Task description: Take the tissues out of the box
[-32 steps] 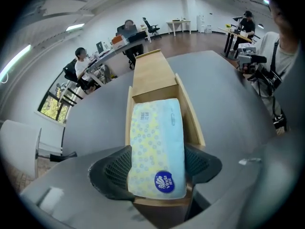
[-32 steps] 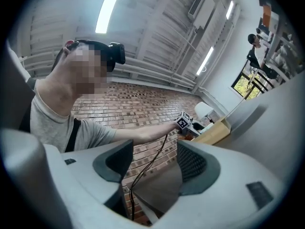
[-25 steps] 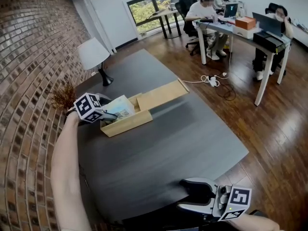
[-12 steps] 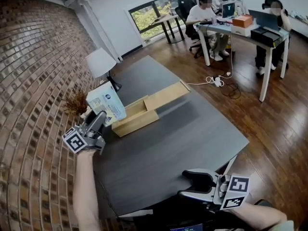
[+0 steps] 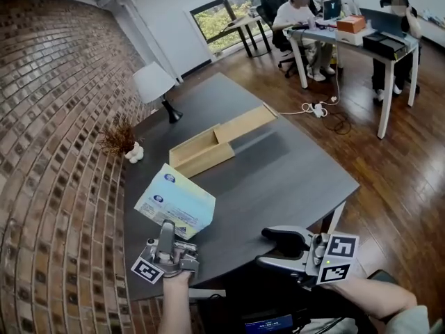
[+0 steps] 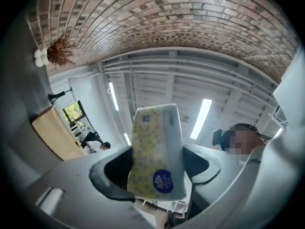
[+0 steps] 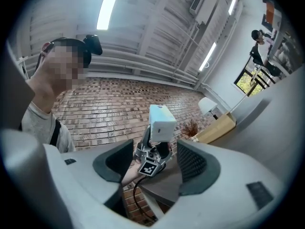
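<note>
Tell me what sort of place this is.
Probably an open-plan office. People sit at a white desk by a window, a brick wall lines one side, and the dark table carries a lamp and a wooden box.

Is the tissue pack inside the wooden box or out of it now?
Out. The left hand-held gripper grips the tissue pack in the air over the near edge of the table, apart from the wooden box.
</note>
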